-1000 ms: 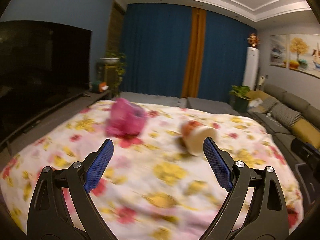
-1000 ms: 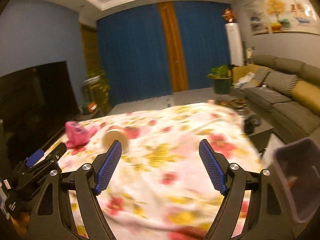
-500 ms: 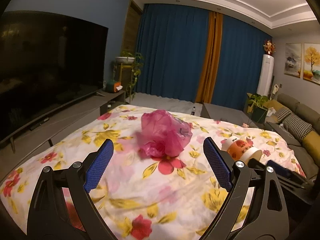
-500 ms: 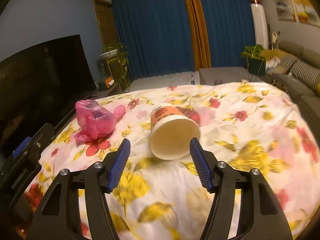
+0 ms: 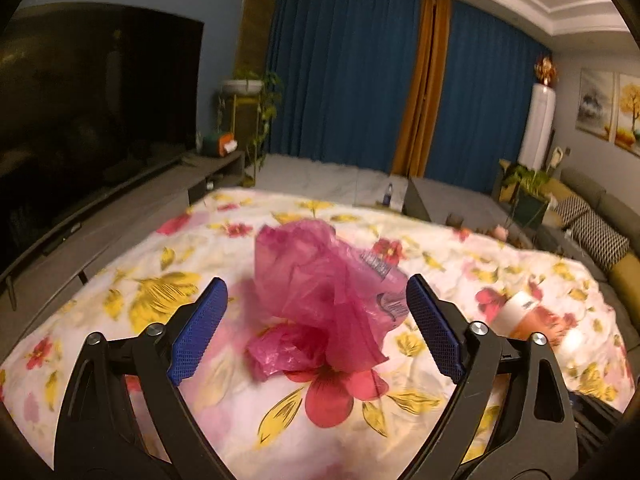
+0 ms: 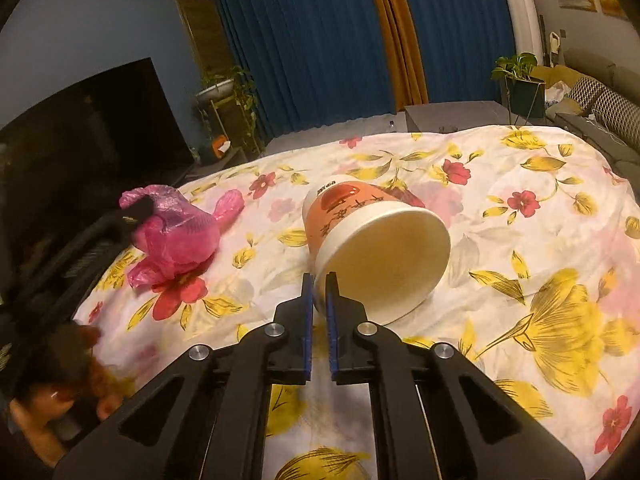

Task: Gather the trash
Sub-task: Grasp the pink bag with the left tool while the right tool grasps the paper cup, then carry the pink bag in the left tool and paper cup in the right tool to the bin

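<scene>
Clutter is sparse on the floral-cloth table: the right claw pinches the lying orange paper cup by its rim; the left claw, closing, straddles the crumpled pink plastic bag, untouched.

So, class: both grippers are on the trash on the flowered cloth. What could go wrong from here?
1. The right gripper is shut on only the thin rim of the tipped paper cup; the rim could buckle or slip out when lifted.
2. The left gripper is closing around the loose pink plastic bag; it might catch only a fold, leaving the rest trailing.
3. Either gripper could snag the cloth underneath.
</scene>
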